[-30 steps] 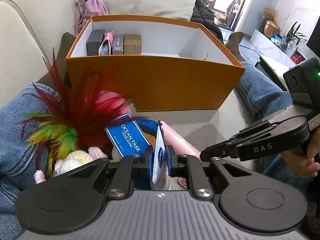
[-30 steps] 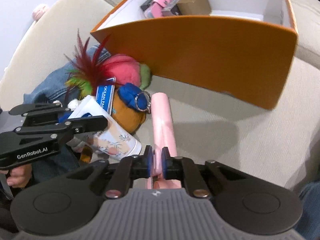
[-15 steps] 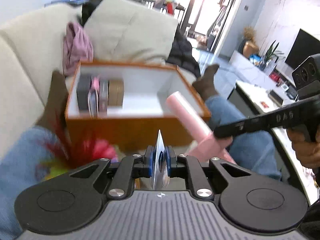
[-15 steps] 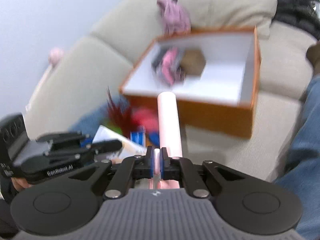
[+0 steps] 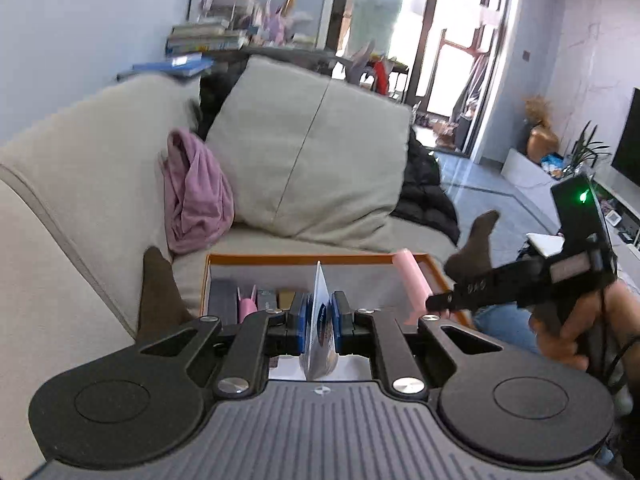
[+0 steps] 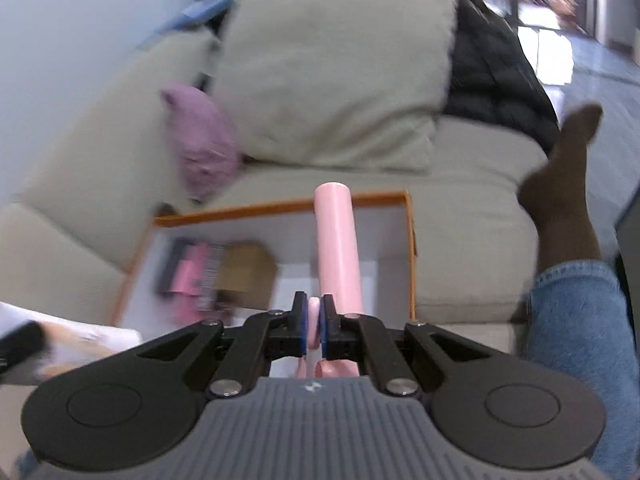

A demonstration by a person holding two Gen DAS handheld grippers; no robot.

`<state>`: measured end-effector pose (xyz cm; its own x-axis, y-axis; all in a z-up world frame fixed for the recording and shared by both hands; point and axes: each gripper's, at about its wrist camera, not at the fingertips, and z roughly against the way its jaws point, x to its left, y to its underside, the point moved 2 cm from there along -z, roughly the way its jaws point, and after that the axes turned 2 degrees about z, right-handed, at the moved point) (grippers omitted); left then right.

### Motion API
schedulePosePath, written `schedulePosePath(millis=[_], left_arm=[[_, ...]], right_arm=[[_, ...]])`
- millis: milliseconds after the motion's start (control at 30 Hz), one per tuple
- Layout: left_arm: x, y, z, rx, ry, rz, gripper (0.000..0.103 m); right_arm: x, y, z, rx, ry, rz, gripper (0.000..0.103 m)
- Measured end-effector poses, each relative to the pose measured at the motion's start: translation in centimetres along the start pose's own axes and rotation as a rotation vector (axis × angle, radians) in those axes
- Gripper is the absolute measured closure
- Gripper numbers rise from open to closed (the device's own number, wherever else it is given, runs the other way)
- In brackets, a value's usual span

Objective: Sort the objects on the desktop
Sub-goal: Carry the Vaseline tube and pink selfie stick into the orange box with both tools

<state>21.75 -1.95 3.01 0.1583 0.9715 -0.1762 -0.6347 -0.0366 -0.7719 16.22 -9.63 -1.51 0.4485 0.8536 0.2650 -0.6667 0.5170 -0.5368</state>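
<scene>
Matt orange cardboard box [image 5: 304,257], smooth pink plastic tube [image 6: 337,240], glossy card [image 5: 320,312], rough cloth sofa [image 5: 80,200].

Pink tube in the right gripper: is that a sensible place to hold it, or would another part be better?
The right gripper is shut on a thin flat tab at the near end of the pink tube, coming from behind along its length. The round body looks wider and more slippery; the flat tab suits the pads. The far end hangs unsupported over the orange box, so it may swing.

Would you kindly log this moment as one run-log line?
left gripper: shut on card | right gripper: shut on pink tube | both above orange box | nothing released
</scene>
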Motion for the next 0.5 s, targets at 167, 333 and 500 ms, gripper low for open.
schedulePosePath(millis=[167,333,500], left_arm=[[1.4,1.0,-3.0,0.056,0.035,0.027,0.089],[2.7,2.1,-3.9,0.066,0.068,0.055,0.089],[3.5,2.4,-3.8,0.061,0.076,0.073,0.089]], right_arm=[[-0.4,0.2,-3.9,0.076,0.081,-0.006,0.097],[0.1,0.1,-5.7,0.135,0.111,0.037,0.097],[0.4,0.4,-6.5,0.177,0.167,0.033,0.097]])
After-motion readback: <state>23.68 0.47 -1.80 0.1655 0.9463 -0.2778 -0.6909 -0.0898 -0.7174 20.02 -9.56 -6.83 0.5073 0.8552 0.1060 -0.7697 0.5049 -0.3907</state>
